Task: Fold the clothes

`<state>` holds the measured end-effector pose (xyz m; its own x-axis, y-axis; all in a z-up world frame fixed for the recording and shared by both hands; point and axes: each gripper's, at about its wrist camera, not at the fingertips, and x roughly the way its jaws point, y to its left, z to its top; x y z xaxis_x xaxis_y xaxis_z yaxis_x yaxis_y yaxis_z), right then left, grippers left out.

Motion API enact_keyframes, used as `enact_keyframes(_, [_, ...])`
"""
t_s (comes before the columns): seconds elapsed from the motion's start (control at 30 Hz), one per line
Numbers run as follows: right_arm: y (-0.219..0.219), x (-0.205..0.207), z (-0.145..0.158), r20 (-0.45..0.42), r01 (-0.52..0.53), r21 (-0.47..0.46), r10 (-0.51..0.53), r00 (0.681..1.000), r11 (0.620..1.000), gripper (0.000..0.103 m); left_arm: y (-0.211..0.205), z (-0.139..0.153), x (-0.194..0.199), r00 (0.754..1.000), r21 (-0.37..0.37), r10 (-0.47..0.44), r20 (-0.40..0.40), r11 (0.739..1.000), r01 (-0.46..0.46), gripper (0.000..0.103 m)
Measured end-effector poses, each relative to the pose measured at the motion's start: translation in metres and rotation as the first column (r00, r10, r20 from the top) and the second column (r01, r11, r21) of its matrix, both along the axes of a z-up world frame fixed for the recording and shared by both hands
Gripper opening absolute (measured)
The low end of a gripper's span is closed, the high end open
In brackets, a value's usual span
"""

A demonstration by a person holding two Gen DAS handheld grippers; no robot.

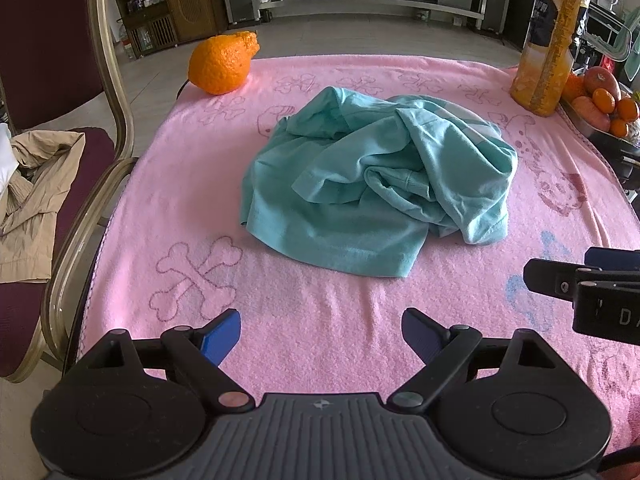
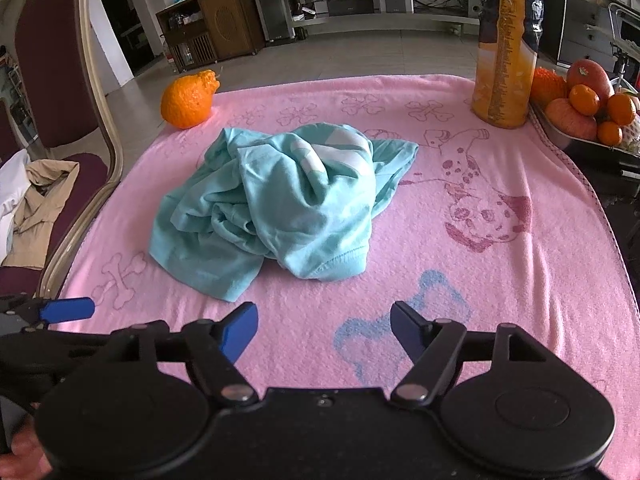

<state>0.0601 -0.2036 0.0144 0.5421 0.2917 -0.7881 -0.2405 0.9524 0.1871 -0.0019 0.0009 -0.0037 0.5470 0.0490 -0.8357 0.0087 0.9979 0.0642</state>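
Garment, teal and crumpled in a heap, lies at the middle of the pink towel covering the bench, untouched, so the task stands at its opening step with no fold made. Left gripper and right gripper hover at the near edge, fingers spread apart and empty. Judged next: take a hem or corner and spread the heap flat, clear of the orange and juice bottle.
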Motion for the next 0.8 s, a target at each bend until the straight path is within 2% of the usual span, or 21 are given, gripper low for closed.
enact_keyframes(0.8, [0.0002, 0.0008, -0.0011, -0.009, 0.002, -0.003, -0.002, 1.000, 1.000, 0.073, 0.0014, -0.0004, 0.0006, 1.000, -0.005, 0.008, -0.006, 1.000, -0.008, 0.089])
